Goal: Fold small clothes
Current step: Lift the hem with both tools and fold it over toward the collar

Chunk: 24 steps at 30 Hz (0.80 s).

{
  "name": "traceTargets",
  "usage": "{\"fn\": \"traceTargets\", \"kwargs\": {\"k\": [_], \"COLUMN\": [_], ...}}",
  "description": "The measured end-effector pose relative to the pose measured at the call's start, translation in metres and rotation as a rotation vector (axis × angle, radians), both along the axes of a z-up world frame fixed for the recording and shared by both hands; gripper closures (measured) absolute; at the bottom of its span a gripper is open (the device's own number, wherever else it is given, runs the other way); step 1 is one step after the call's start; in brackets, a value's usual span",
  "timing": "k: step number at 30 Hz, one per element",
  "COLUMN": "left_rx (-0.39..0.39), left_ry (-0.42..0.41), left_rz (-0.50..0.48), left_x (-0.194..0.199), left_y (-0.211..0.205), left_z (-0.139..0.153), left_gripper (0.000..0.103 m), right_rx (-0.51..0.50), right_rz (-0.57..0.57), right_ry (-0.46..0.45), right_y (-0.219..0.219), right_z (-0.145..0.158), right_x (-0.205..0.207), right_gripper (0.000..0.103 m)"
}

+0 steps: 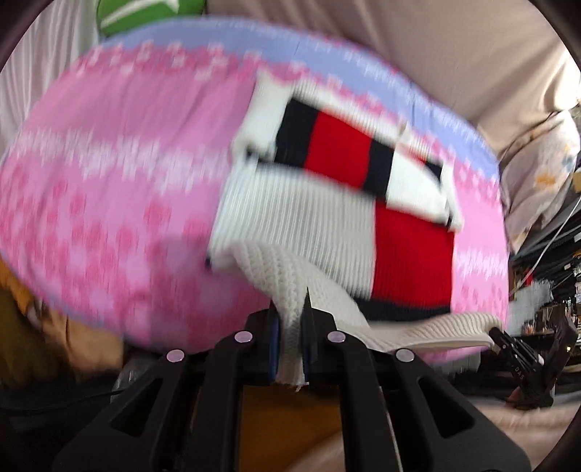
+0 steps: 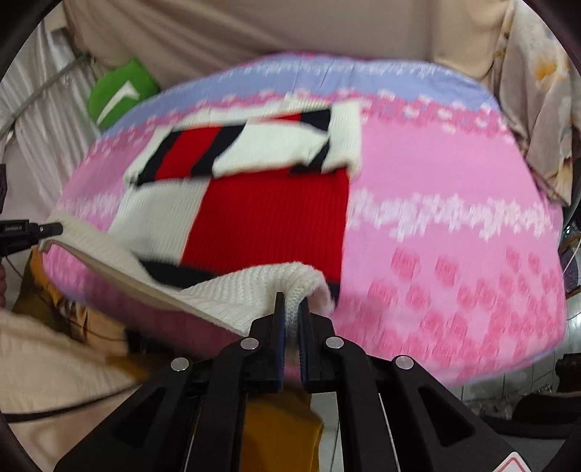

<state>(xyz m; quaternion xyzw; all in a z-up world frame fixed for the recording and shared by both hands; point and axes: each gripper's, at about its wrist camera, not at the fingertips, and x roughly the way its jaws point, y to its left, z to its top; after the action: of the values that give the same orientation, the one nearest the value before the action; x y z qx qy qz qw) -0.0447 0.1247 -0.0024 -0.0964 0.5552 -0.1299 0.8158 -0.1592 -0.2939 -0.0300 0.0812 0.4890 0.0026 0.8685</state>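
Lying across a pink patterned cover (image 2: 454, 225), a small knit sweater (image 2: 268, 221) — white, red and navy — is raised at its near white hem. On the left, the hem is pinched by the left gripper (image 1: 290, 316); on the right, by the right gripper (image 2: 292, 312) — both pressed together on it.

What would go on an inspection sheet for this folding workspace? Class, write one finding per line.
Surface: pink and lilac patterned bedding, motion-blurred.
Job's things: red, white and navy knitted sweater lying on it, sleeves folded across; its white hem lifted at two corners.
Clutter: green cushion behind the bedding; mustard-yellow cloth below the tools.
Grippers: left tool shut on the hem; right tool shut on the hem.
Cables: thin light cord at the right edge of the left view.
Surroundings: beige drape behind; floral fabric to the right.
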Motion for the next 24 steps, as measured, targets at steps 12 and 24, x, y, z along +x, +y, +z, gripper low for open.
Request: {"fn": "traceTargets", "kwargs": {"k": [12, 24], "left_rx": [-0.026, 0.090], "left_ry": [-0.255, -0.193], "left_rz": [0.061, 0.078], "left_x": [0.136, 0.236], "left_y": [-0.040, -0.070], "left_z": [0.023, -0.026], "left_gripper": [0.095, 0.095], "right_rx": [-0.021, -0.012], "right_rz": [-0.119, -0.212], "right_ry": [-0.246, -0.194], "right_y": [-0.028, -0.037], "right_z": [0.024, -0.005], "right_x": [0.147, 0.253], "right_gripper": [0.098, 0.098]}}
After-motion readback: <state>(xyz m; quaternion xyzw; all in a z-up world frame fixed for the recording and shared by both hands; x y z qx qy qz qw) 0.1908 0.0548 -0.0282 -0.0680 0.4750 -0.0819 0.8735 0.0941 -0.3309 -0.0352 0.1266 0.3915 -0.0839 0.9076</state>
